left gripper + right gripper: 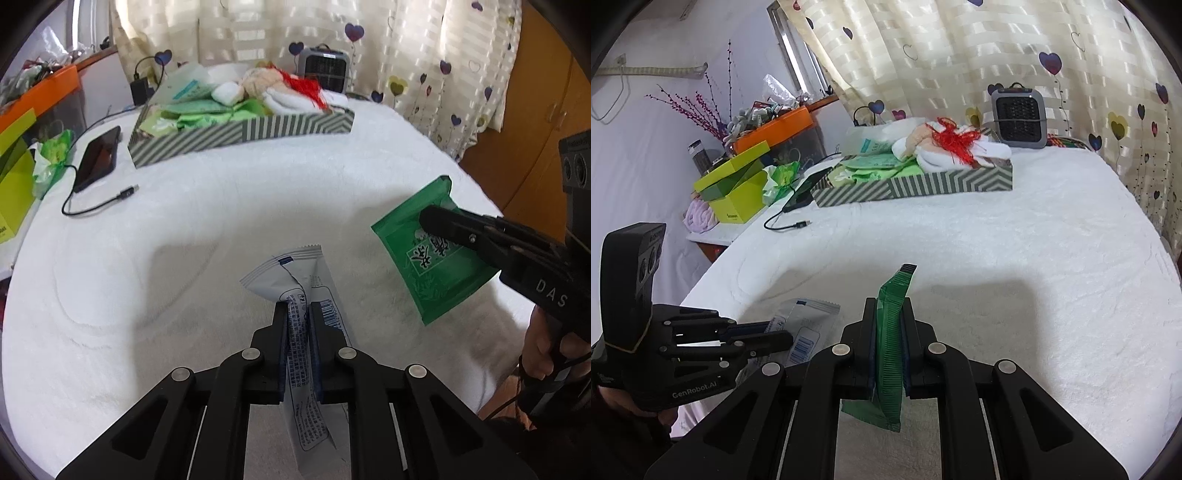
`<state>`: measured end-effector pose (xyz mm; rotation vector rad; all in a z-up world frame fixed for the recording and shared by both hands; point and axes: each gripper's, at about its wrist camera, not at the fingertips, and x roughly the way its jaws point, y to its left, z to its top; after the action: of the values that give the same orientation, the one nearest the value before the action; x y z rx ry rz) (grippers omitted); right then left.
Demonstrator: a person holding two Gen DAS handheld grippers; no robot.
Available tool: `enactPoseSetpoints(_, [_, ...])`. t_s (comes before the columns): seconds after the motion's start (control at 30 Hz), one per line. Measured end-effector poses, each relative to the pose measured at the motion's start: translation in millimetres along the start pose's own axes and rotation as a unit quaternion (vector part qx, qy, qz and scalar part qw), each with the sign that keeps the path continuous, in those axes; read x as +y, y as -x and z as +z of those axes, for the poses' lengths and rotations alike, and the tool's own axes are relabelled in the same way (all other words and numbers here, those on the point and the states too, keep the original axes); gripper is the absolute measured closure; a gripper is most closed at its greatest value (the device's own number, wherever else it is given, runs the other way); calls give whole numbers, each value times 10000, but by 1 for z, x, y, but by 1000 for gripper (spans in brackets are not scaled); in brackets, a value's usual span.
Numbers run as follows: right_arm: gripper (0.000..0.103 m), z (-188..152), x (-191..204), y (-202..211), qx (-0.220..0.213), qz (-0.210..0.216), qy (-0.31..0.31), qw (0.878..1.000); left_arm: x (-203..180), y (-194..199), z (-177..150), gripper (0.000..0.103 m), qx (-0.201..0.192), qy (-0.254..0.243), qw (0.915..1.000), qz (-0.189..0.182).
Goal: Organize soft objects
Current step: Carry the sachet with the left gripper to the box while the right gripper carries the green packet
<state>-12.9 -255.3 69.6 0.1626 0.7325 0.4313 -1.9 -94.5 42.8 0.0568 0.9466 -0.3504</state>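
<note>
- Fingers of the left gripper (pixel 297 304) are pinched tight on a white packet (pixel 295 280). The packet's top sticks out past the tips.
- Fingers of the right gripper (pixel 889 301) are pinched tight on a green packet (pixel 891 354). It stands on its edge between them, and its top pokes out above the tips.
- Both packets are soft and flat, so I think a tight pinch near one end is what stops them from slipping out.
- I think both packets are lifted a little off the white blanket (pixel 184 258) below the fingers, but I cannot be sure the white one is clear of it.
- Far ahead of both pairs of fingers sits a striped tray (pixel 923 184). It is already piled with green packs, a white rolled cloth and a soft doll with red hair (pixel 955 138).
- My guess is that the two packets should go in that tray next, with the other soft things.
- A small grey heater (pixel 1017 116) stands behind the tray, by a curtain with hearts (pixel 960 55).
- Off to the left of the fingers lie a black phone (pixel 98 158) with a loose cable (pixel 96 205), a lime green box (pixel 737 192) and an orange box (pixel 775 127).
</note>
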Motion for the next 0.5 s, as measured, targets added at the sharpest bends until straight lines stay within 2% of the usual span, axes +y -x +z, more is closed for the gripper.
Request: enactPoseSetpoints(0.5, [92,53,0,4,-348,-68,-34,9994,22,13,68,93,-584,1,9983,-33])
